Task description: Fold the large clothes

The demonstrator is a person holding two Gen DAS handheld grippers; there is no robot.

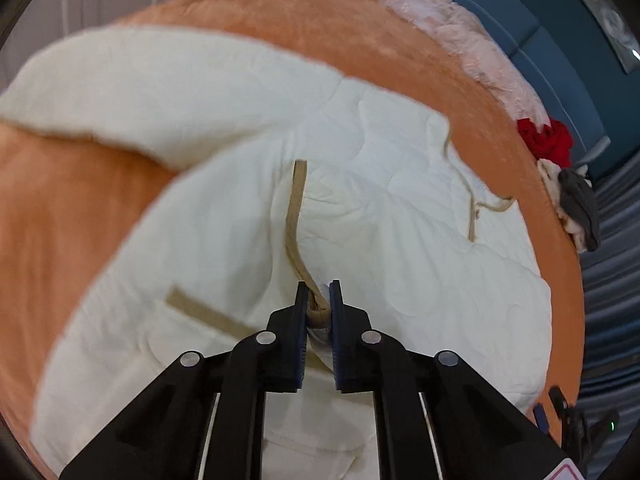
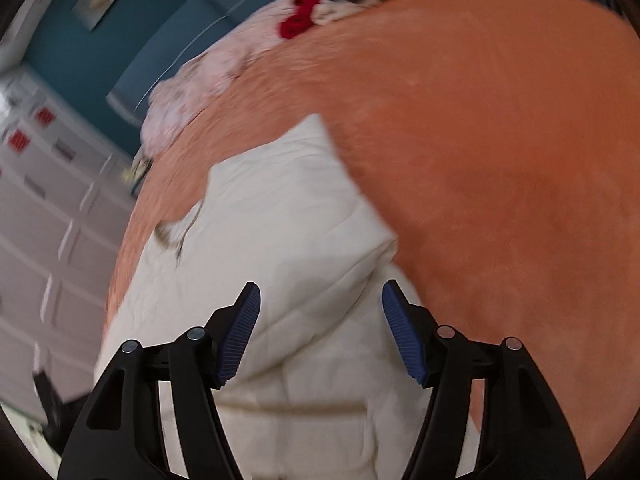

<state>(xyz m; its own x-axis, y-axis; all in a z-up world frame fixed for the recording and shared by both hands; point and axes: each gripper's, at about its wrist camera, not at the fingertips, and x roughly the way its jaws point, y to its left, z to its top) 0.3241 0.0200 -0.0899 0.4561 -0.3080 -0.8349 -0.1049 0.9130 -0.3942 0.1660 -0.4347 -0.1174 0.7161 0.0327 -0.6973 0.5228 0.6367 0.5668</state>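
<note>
A large cream quilted garment (image 1: pixel 360 200) with tan trim lies spread on an orange bed cover (image 1: pixel 60 220). One sleeve (image 1: pixel 140 92) stretches to the upper left. My left gripper (image 1: pixel 319 300) is shut on the tan-trimmed edge (image 1: pixel 296 216) near the garment's middle, the trim bunched between its blue pads. In the right wrist view the same cream garment (image 2: pixel 288 220) lies below my right gripper (image 2: pixel 320 320). Its jaws stand open above the fabric, and a folded part of the garment shows in the gap between the blue pads (image 2: pixel 240 332). Both views are blurred.
A pale pink fluffy blanket (image 1: pixel 440 12) lies along the bed's far side. A red cloth (image 1: pixel 548 140) and a grey and cream pile (image 1: pixel 576 208) sit by the edge. Blue wall panels (image 2: pixel 80 48) and white drawers (image 2: pixel 40 200) stand beyond the bed.
</note>
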